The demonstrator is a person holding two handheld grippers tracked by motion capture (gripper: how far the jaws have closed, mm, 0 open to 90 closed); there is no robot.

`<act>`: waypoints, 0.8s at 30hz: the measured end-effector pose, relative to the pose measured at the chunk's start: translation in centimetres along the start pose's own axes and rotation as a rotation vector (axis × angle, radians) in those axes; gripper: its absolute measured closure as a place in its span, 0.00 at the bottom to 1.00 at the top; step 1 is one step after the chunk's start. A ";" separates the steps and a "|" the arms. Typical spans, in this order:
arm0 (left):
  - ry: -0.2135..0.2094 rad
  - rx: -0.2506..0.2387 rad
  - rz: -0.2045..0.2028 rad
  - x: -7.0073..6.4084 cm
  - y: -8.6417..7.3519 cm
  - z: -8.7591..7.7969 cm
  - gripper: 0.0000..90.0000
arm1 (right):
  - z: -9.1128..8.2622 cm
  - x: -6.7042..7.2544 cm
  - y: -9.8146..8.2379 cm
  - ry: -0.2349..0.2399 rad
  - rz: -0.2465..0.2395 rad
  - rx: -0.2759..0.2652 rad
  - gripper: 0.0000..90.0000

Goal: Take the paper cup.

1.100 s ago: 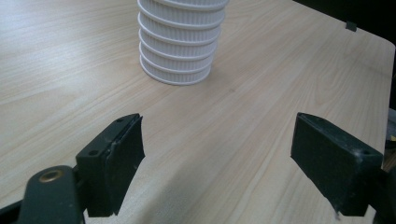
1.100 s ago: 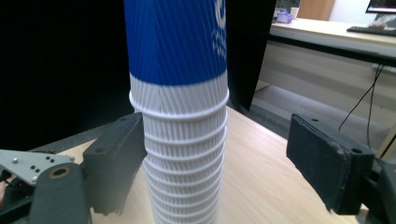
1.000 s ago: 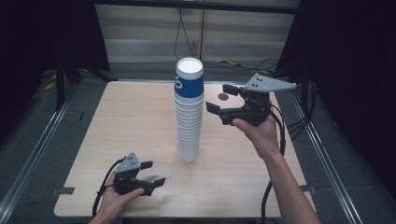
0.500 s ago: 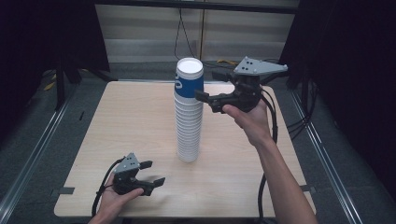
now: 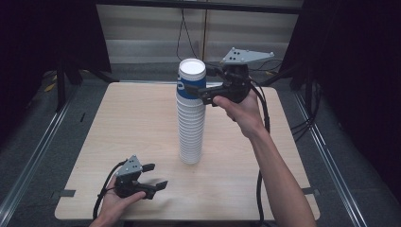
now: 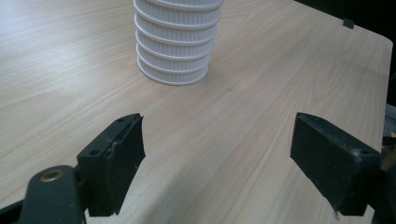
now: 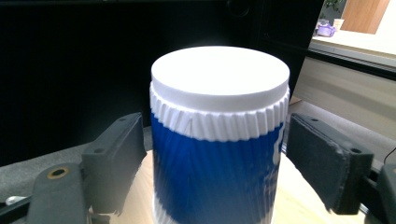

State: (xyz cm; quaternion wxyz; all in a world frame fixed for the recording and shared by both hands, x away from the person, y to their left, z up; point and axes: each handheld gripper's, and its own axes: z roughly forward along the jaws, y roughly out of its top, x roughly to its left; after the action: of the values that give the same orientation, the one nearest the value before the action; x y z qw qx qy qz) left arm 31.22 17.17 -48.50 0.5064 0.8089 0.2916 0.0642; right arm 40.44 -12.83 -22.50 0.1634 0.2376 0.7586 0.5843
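Right claw [image 7: 217, 154] view cuts the blue cup [image 7: 217, 168] off at the bottom, so can't tell if the pads [image 7: 119, 158] actually touch it.

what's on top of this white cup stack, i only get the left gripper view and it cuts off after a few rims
observer: a blue cup, bottom up with a white base, caps the stack in the high view.
operator: where's the right gripper then
observer: the right gripper is up at that blue cup, one jaw on either side of it. the jaws have just been closing, but the right gripper view shows a gap at one pad, so no grip yet.
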 end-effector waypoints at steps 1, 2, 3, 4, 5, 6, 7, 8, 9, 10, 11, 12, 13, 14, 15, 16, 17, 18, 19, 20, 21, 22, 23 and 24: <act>-0.001 0.000 -0.001 0.0 0.0 0.0 0.19 | 0.2 0.0 0.1 0.002 -0.001 0.004 0.21; -0.002 0.002 -0.002 0.0 0.0 0.0 0.19 | 0.2 0.0 0.1 0.002 -0.001 0.004 0.21; -0.002 -0.001 -0.004 0.0 0.0 0.1 0.19 | 0.3 -0.1 0.1 0.008 0.002 0.007 0.22; -0.001 0.000 -0.002 0.0 0.0 0.1 0.20 | 0.4 -0.1 0.2 0.014 0.006 0.010 0.22; -0.002 0.000 -0.002 0.0 0.0 0.1 0.20 | 0.6 -0.2 0.2 0.017 0.008 0.007 0.22; -0.002 0.000 -0.003 0.0 0.0 0.1 0.20 | 0.7 -0.2 0.2 0.014 0.006 0.008 0.24; -0.002 0.001 -0.002 0.0 0.0 0.1 0.20 | 0.7 -0.1 0.3 0.001 0.002 0.000 0.27; 0.001 0.002 -0.002 0.0 0.0 0.1 0.20 | 0.8 -0.1 0.3 0.000 -0.002 -0.008 0.28; 0.007 0.001 -0.006 0.0 0.0 0.0 0.20 | 0.8 -0.1 0.4 0.005 -0.001 -0.010 0.28; 0.009 0.000 -0.005 0.0 0.0 0.0 0.20 | 0.9 -0.1 0.4 0.006 -0.001 -0.006 0.27; 0.008 0.000 -0.007 0.1 0.0 0.0 0.20 | 0.9 -0.1 0.5 0.004 -0.001 -0.002 0.27; 0.009 -0.002 -0.007 0.1 0.0 0.0 0.20 | 1.0 -0.2 0.5 0.007 0.000 0.004 0.27; 0.010 -0.001 -0.007 0.1 0.0 0.0 0.20 | 1.0 -0.2 0.6 0.013 0.002 0.009 0.27; 0.010 -0.001 -0.007 0.1 0.0 0.0 0.20 | 1.1 -0.2 0.6 0.013 0.002 0.013 0.26; 0.010 -0.001 -0.007 0.1 0.0 0.0 0.20 | 1.2 -0.2 0.6 0.013 0.003 0.020 0.26; 0.010 -0.002 -0.010 0.1 0.0 0.0 0.20 | 1.2 -0.2 0.7 0.014 0.000 0.030 0.26; 0.010 -0.002 -0.007 0.1 0.0 0.0 0.20 | 1.2 -0.2 0.7 0.014 0.000 0.030 0.26; 0.011 -0.002 -0.008 0.1 0.0 0.0 0.20 | 1.3 -0.2 0.7 0.013 -0.001 0.037 0.26; 0.012 -0.002 -0.008 0.1 0.0 0.0 0.20 | 1.3 -0.2 0.8 0.011 -0.003 0.040 0.26; 0.011 -0.002 -0.008 0.1 0.0 0.0 0.20 | 1.4 -0.1 0.8 0.008 -0.005 0.047 0.25; 0.011 -0.001 -0.008 0.1 0.0 0.0 0.20 | 1.4 -0.1 0.8 0.008 -0.005 0.047 0.25; 0.011 -0.001 -0.007 0.1 0.0 0.0 0.20 | 1.5 -0.1 0.8 0.006 -0.002 0.051 0.24; 0.008 0.001 -0.007 0.1 0.0 0.0 0.20 | 1.6 -0.1 0.7 0.000 0.003 0.064 0.25; 0.007 0.003 -0.009 0.1 0.0 0.0 0.20 | 1.7 -0.1 0.7 0.001 -0.007 0.075 0.26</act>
State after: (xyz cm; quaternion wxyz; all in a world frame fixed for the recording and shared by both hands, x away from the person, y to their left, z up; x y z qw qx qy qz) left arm 31.33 17.24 -48.55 0.5044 0.8081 0.2973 0.0644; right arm 41.52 -11.38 -22.26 0.1559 0.2404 0.7810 0.5549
